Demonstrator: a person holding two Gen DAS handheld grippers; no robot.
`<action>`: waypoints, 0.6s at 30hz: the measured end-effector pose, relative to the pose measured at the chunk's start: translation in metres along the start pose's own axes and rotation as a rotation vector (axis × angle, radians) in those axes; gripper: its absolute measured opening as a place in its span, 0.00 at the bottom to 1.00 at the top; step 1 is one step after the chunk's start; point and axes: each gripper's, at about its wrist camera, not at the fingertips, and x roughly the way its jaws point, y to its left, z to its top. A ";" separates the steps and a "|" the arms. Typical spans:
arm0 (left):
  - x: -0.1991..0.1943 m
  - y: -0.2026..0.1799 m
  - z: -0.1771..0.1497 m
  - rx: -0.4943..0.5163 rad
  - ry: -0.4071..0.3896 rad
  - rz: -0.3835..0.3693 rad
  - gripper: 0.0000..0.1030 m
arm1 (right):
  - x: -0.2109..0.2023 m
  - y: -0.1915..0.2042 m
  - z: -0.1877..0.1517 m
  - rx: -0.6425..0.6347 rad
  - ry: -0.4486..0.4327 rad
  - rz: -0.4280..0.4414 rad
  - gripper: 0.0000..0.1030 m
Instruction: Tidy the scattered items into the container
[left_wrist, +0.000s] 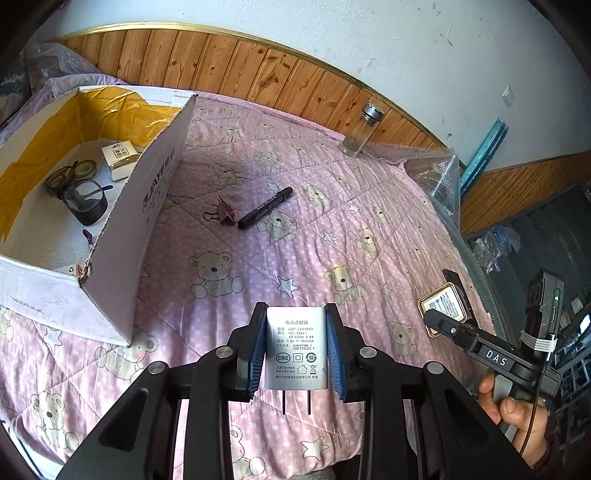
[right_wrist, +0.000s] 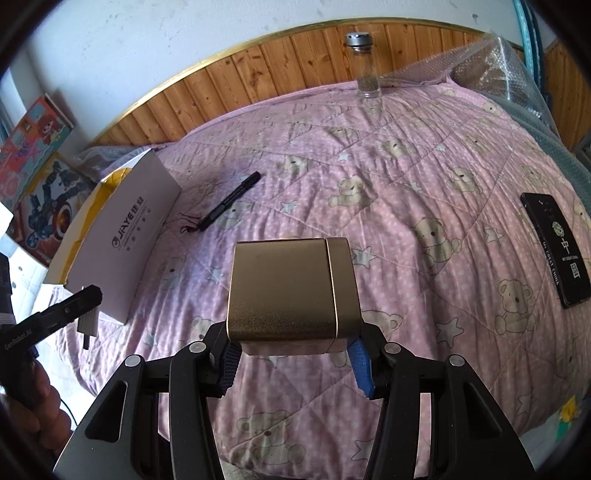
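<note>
The left tool (left_wrist: 296, 350) pinches a white plastic power adapter (left_wrist: 296, 347) above the pink quilted bed (left_wrist: 332, 229), while the right tool (right_wrist: 293, 363) clamps a gold metal tin (right_wrist: 291, 291). Each load should be carried over the white cardboard box (left_wrist: 147, 206) wall and lowered into bare floor space, clear of the tape rolls (left_wrist: 72, 173), before it is let go.

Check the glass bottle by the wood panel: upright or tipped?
Upright. The glass bottle stands on its base on the quilt, metal cap on top, some dark material settled at the bottom.
</note>
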 end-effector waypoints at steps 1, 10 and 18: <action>-0.003 0.001 0.000 -0.002 -0.006 -0.004 0.30 | 0.000 0.005 -0.001 -0.009 0.002 0.002 0.51; -0.032 0.010 0.000 -0.003 -0.069 -0.018 0.30 | -0.005 0.046 -0.005 -0.084 0.009 0.023 0.51; -0.054 0.021 -0.003 -0.009 -0.110 -0.014 0.30 | -0.006 0.088 -0.006 -0.165 0.013 0.061 0.51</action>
